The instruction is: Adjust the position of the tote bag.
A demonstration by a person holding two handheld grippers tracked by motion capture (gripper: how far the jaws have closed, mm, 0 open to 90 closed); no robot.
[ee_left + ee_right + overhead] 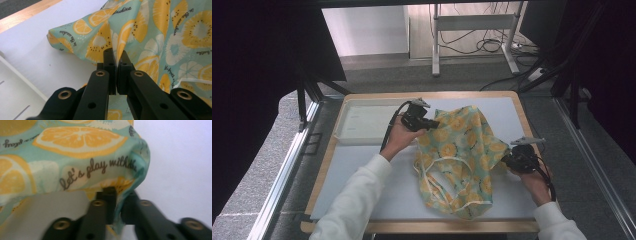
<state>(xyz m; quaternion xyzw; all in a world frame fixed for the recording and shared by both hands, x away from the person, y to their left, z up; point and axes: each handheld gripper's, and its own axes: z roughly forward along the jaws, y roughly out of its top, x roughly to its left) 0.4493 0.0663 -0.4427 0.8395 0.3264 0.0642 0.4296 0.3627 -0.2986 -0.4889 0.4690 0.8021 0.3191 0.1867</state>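
Note:
A teal cloth printed with yellow citrus slices (460, 152) lies crumpled on the white mat, white drawstrings looping across its near part. My left gripper (432, 123) is shut on the cloth's far left edge; in the left gripper view the jaws pinch a fold of the cloth (140, 37) between them, at my left gripper (116, 58). My right gripper (507, 161) is shut on the cloth's right edge. In the right gripper view the printed cloth (75, 157) runs down between the closed jaws of my right gripper (120, 192).
A shallow white tray (362, 122) sits at the mat's far left, just left of my left hand. The mat (377, 170) rests on a wooden table (319, 180). Beyond the table stand a metal frame and cables on the floor.

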